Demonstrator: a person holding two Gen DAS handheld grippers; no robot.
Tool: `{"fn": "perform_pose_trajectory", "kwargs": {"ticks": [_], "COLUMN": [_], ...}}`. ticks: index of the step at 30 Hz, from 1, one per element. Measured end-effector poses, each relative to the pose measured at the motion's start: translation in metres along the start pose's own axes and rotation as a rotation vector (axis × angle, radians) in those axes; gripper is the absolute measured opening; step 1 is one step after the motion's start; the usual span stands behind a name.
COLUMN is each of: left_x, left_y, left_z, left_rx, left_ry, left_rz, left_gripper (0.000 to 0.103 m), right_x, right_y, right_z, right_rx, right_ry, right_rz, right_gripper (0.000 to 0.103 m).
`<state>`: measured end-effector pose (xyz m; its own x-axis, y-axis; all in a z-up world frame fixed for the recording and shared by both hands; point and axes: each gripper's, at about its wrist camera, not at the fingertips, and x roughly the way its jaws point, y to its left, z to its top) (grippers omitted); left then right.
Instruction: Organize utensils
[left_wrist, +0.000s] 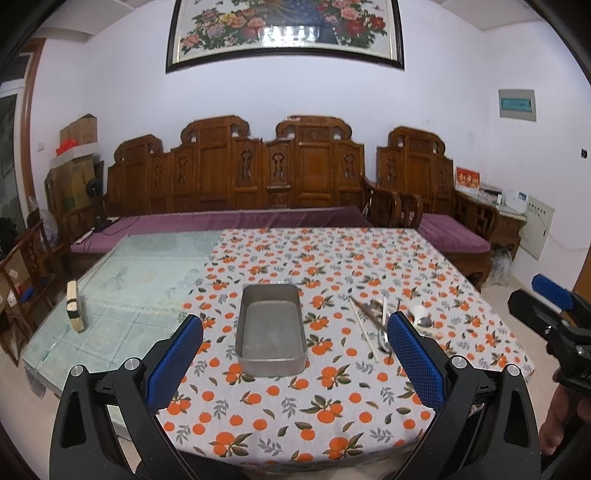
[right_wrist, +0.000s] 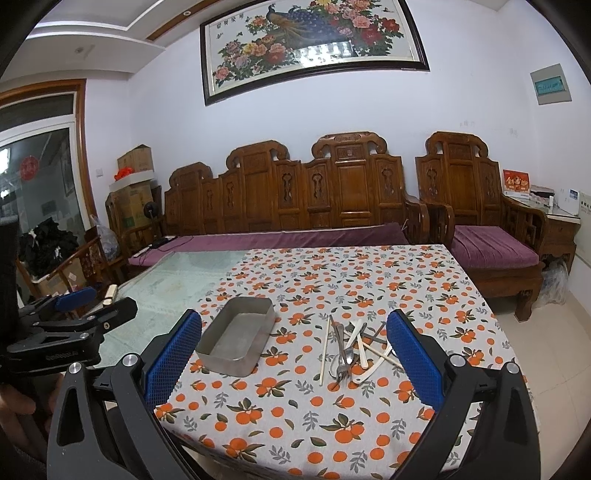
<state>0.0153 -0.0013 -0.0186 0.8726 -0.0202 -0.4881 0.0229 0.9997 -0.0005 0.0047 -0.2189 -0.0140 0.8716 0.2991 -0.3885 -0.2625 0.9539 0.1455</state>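
An empty rectangular metal tray (left_wrist: 271, 363) sits on the orange-patterned tablecloth; it also shows in the right wrist view (right_wrist: 225, 360). To its right lies a loose pile of utensils (right_wrist: 351, 350): chopsticks, a fork, spoons and white plastic pieces. In the left wrist view the pile (left_wrist: 373, 325) is partly hidden by my right-hand finger. My left gripper (left_wrist: 295, 354) is open and empty, held above the near table edge facing the tray. My right gripper (right_wrist: 293, 354) is open and empty, held back from the pile.
The tablecloth (right_wrist: 332, 280) covers the right part of a glass-topped table (left_wrist: 122, 295). A small wooden block (left_wrist: 75, 308) stands at the table's left edge. A carved wooden bench (left_wrist: 236, 181) with purple cushions runs behind the table.
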Motion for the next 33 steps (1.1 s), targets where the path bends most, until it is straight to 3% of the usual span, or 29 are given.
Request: {"fn": "perform_pose_trajectory", "kwargs": {"ticks": [11, 14, 16, 20, 23, 27, 33], "left_x": [0.053, 0.068, 0.081, 0.103, 0.116, 0.129, 0.151], "left_y": [-0.009, -0.012, -0.014, -0.017, -0.019, -0.023, -0.023], "left_z": [-0.020, -0.025, -0.029, -0.036, -0.041, -0.044, -0.040], "left_rx": [0.069, 0.091, 0.095, 0.091, 0.092, 0.121, 0.103], "left_ry": [0.119, 0.153, 0.193, 0.263, 0.301, 0.310, 0.330], "left_rz": [-0.030, -0.043, -0.055, -0.097, -0.122, -0.082, -0.087], "left_gripper": [0.096, 0.096, 0.096, 0.096, 0.096, 0.096, 0.096], "right_x": [0.052, 0.072, 0.088, 0.117, 0.139, 0.169, 0.213], "right_y": [-0.022, -0.033, -0.044, -0.060, -0.072, -0.083, -0.089], "right_z": [-0.019, -0.018, -0.018, -0.024, -0.031, -0.045, -0.071], "right_rx": [-0.022, -0.037, -0.027, -0.045, -0.043, -0.078, -0.120], "right_ry": [0.080, 0.110, 0.145, 0.196, 0.251, 0.326, 0.420], "right_rz": [-0.027, -0.043, -0.031, -0.060, -0.049, -0.044, 0.010], "right_gripper": [0.100, 0.096, 0.086, 0.081, 0.071, 0.058, 0.044]}}
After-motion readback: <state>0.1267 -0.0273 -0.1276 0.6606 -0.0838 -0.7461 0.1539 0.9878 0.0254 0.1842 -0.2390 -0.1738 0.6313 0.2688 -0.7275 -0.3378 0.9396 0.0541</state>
